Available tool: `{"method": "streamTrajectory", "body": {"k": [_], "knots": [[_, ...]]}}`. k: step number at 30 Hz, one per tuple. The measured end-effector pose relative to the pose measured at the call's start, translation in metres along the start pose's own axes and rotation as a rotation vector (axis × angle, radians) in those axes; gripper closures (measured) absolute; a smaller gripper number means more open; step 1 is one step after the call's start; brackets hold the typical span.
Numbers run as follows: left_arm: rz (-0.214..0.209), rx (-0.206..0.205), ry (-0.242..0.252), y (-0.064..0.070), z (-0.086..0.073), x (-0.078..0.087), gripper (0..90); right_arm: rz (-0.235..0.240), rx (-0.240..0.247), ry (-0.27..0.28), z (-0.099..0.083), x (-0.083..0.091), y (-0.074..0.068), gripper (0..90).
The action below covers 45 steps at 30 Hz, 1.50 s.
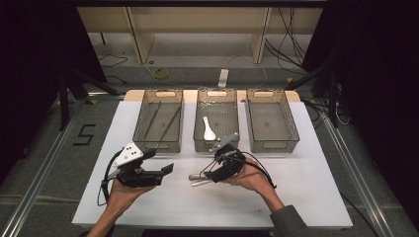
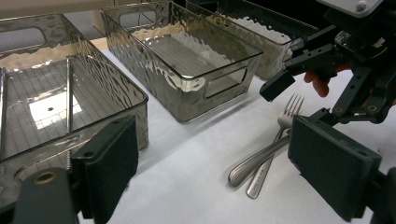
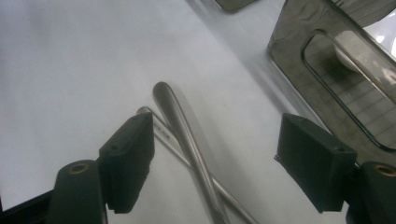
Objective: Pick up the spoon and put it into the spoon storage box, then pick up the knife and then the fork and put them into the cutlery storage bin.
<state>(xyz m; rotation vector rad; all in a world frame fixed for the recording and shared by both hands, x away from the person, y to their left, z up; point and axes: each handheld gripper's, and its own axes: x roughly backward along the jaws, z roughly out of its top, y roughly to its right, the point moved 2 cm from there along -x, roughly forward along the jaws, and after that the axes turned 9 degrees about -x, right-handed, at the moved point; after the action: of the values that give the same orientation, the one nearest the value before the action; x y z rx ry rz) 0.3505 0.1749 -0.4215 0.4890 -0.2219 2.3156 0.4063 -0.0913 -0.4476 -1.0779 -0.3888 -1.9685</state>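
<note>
Left gripper (image 1: 165, 170) sits low over the white surface (image 1: 306, 187), front-left, held in the left hand (image 1: 123, 192); jaws wide open, nothing between them, pointing right toward the cutlery. Behind it, left bin (image 1: 159, 118) holds two thin dark rods (image 1: 160, 121) lying lengthwise. Left gripper view: same bin (image 2: 65, 107) close at left with the rods (image 2: 67, 93) inside, middle bin (image 2: 187, 60) beyond it, then a third bin (image 2: 261, 32) further right. On the surface ahead of the jaws, a fork (image 2: 278, 140) and a second metal handle (image 2: 257, 161) lie crossed, touching, tines toward the other gripper. High view, centre: middle bin (image 1: 216, 118) holds a white spoon (image 1: 209, 129). Just in front of that bin the cutlery pair (image 1: 197, 178) lies on the surface, and the right gripper (image 1: 210, 170) hovers right over it, held in the right hand (image 1: 252, 177). Right gripper view: jaws open, straddling the crossed handles (image 3: 187, 140) with a gap on both sides, not touching either; can't tell height above them. Middle bin's front wall with its handle slot (image 3: 336, 93) is just right of the jaws. Right bin (image 1: 272, 118) looks empty.
</note>
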Motion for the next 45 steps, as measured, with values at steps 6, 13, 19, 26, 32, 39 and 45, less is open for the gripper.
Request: {"method": "streamTrajectory", "body": {"k": [6,13,19,26,32,39,45], "knots": [[-0.002,0.001,0.001,0.000,0.000,0.000,15.7,-0.008,0.017,-0.031,-0.002,-0.003,-0.001,29.0],[0.000,-0.001,-0.003,0.000,0.000,-0.001,15.7,-0.015,0.023,-0.073,-0.006,-0.007,-0.001,29.1],[-0.003,0.000,-0.002,0.000,0.000,-0.001,15.7,-0.028,0.025,-0.134,-0.013,-0.013,0.000,30.5],[-0.004,0.000,-0.001,0.000,0.000,0.000,15.7,-0.034,0.027,-0.165,-0.017,-0.016,0.002,35.0],[-0.010,-0.008,-0.005,0.001,0.000,-0.001,15.7,-0.046,0.033,-0.181,-0.021,-0.017,0.003,37.7],[-0.012,-0.008,-0.004,0.001,0.000,0.000,15.8,-0.037,0.033,-0.179,-0.023,-0.015,0.004,41.4],[-0.010,-0.007,-0.001,0.000,0.000,0.000,15.7,-0.033,0.037,-0.194,-0.025,-0.018,0.004,44.6]]}}
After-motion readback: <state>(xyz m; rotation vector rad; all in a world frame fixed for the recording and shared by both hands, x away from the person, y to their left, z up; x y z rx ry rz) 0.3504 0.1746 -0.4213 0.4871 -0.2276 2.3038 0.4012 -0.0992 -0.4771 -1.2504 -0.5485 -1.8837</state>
